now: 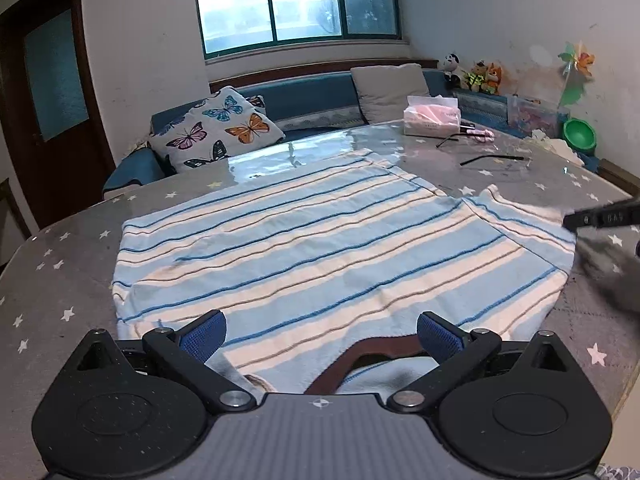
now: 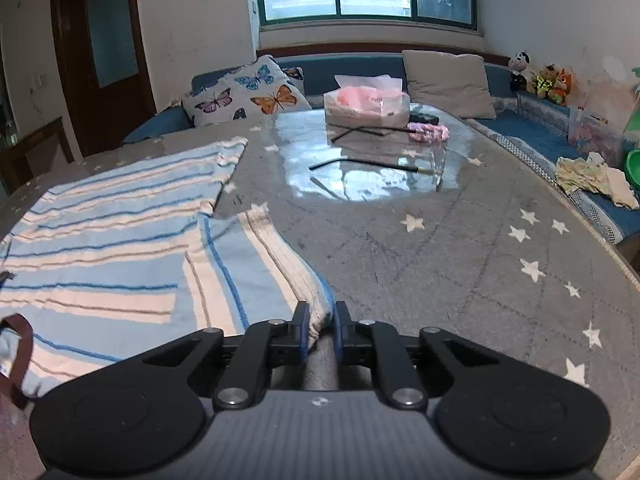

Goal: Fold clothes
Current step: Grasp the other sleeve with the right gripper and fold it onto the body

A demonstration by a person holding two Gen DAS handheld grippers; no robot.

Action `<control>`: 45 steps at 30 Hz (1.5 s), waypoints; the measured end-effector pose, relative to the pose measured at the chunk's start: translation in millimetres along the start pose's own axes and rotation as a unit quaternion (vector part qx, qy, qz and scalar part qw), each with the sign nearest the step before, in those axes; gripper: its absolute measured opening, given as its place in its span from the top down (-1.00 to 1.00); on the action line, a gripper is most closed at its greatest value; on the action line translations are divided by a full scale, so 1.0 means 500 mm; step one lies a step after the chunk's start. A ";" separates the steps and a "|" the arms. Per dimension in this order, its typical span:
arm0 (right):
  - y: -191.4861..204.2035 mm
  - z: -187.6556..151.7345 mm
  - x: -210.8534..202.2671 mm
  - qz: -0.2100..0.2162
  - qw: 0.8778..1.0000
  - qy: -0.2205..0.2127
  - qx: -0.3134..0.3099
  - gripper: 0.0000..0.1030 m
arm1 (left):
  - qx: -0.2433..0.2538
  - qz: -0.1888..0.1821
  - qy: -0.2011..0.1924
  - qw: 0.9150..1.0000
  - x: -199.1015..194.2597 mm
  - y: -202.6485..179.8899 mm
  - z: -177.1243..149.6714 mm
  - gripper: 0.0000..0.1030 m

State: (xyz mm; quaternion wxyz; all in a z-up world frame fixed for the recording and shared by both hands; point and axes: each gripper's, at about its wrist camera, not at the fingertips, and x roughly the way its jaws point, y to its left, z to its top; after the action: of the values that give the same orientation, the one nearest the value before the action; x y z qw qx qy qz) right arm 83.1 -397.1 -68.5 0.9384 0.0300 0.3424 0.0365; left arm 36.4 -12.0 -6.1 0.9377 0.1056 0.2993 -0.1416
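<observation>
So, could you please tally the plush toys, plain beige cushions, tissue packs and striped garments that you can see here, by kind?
Plush toys: 3
Plain beige cushion: 1
Tissue pack: 1
Striped shirt: 1
Total: 6

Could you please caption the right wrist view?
Right gripper pinching the sleeve of a striped shirt on the star-patterned table.

Shirt collar (image 1: 360, 356) behind tongs body
</observation>
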 end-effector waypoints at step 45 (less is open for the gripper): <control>0.161 0.028 0.004 0.139 0.984 0.024 -0.106 0.73 | 0.002 -0.009 0.028 1.000 0.053 -0.026 0.033 -1.00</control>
State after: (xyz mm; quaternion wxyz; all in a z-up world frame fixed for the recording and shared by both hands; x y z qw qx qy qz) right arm 89.7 -317.5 -52.7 0.9135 -0.0234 0.3514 0.2035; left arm 61.5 -34.3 -10.3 0.9272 0.1092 0.3264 -0.1478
